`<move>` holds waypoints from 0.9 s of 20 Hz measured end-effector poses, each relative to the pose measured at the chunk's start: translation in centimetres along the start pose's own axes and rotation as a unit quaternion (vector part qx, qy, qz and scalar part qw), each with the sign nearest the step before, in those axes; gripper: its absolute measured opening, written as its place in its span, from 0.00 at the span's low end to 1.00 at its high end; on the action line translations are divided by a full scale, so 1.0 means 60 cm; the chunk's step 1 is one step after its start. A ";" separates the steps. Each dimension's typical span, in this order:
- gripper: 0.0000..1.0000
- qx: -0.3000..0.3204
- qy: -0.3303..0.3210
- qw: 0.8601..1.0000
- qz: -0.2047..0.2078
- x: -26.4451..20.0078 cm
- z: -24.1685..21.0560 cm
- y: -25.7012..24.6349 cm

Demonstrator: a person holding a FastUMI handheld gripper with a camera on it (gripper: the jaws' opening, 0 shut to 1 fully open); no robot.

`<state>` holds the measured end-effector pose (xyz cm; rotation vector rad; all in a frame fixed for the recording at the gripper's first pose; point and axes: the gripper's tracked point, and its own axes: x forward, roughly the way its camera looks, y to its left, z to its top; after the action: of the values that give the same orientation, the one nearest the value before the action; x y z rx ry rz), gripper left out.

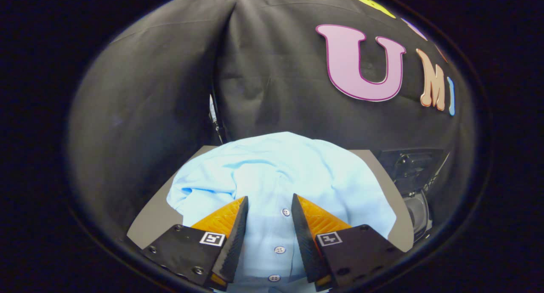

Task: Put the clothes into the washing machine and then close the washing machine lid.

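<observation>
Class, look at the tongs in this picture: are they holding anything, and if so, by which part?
Nothing is held yet. The tongs stand open over the light blue shirt, with its buttoned front strip between the fingers; neither finger visibly presses on the cloth.

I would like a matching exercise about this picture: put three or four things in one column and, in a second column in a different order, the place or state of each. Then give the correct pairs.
Column 1
1. shirt
2. buttons
3. gripper
4. table

Column 2
A. in a row between the two fingers
B. open, with fingers over the cloth
C. light blue, crumpled in a heap
D. grey, lying under the garment

Pairs: 1-C, 2-A, 3-B, 4-D
</observation>
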<state>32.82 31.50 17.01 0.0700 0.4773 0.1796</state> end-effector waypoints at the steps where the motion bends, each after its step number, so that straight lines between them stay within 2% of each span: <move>1: 0.41 0.006 0.000 1.000 -0.002 0.001 -0.001 -0.002; 3: 0.27 0.014 -0.001 1.000 -0.028 -0.009 0.000 -0.017; 5: 0.12 0.004 0.000 1.000 -0.025 -0.023 -0.008 -0.018; 8: 0.12 0.005 -0.001 1.000 -0.021 -0.035 -0.009 -0.022; 10: 0.01 -0.010 0.009 1.000 -0.028 -0.052 -0.015 -0.031; 15: 0.01 0.029 -0.010 0.999 -0.041 -0.105 -0.034 -0.071; 18: 0.00 0.008 -0.045 0.999 -0.028 -0.129 -0.031 -0.092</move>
<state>26.08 24.68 18.23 0.0806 0.3901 0.1165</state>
